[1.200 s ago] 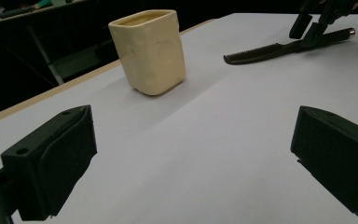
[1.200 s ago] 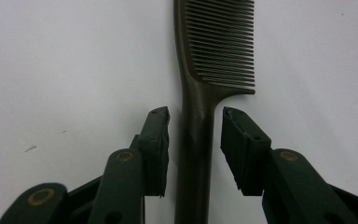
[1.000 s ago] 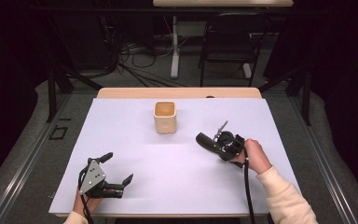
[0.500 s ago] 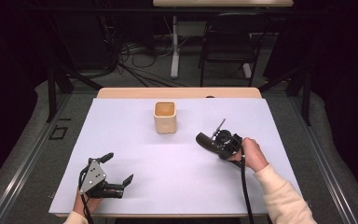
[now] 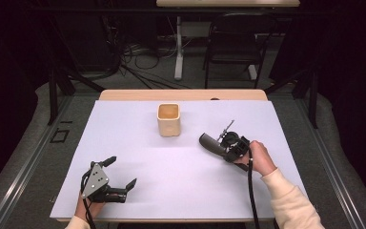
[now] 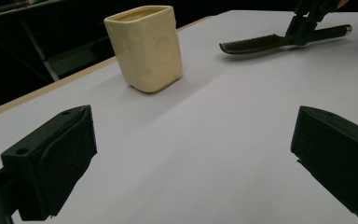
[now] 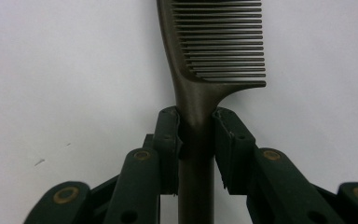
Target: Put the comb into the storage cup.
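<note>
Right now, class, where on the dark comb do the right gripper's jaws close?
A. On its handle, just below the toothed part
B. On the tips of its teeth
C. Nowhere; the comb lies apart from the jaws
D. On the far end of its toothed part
A: in the right gripper view, the right gripper has both pads pressed against the handle of the comb, just below where its teeth end.

One table [image 5: 138, 143] with a white top. On it stand one cream cup [image 5: 168, 119] and one dark comb [image 6: 279, 41]. Two grippers: one left [image 5: 119, 177], one right [image 5: 224, 143]. Behind, one chair [image 5: 231, 45].
</note>
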{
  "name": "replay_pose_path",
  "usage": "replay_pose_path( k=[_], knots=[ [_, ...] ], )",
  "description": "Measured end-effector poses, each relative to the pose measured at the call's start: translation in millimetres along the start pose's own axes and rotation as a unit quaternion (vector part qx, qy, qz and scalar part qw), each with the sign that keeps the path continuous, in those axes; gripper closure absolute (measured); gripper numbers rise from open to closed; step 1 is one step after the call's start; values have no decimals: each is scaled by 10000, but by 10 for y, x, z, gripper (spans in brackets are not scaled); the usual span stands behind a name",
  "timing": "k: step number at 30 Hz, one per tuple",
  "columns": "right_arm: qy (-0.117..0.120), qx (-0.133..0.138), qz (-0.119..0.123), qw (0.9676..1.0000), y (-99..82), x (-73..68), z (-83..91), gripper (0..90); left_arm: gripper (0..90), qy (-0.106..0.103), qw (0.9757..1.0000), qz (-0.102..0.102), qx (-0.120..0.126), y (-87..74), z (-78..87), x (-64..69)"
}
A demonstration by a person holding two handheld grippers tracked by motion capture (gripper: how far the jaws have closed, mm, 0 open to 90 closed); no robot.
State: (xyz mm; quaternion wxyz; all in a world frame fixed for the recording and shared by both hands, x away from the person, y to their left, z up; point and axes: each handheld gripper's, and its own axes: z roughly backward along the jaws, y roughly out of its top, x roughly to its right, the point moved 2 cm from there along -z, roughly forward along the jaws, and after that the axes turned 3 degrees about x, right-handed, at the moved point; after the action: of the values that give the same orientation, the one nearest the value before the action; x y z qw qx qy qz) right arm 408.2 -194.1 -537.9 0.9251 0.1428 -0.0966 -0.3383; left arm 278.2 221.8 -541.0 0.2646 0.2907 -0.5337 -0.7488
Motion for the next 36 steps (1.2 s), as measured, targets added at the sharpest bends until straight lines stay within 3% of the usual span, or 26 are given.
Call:
replay_pose_path(
  k=[9,13,21,30,36],
  knots=[
    [32,258,-41,9997,-39,-30,120,719,2,28,10000,8,-3,1,3,-2],
    [129,415,-43,9990,-55,-39,170,719,0,-11,9998,172,60,11,-12,-3],
    [100,510,-75,9986,-68,-29,249,719,0,26,9999,107,30,12,-13,4],
    [62,979,-153,9951,-98,8,304,721,0,8,9999,113,23,11,-16,6],
    [40,1114,-192,9936,-107,11,327,721,0,7,9999,103,26,13,-18,11]
  ],
)
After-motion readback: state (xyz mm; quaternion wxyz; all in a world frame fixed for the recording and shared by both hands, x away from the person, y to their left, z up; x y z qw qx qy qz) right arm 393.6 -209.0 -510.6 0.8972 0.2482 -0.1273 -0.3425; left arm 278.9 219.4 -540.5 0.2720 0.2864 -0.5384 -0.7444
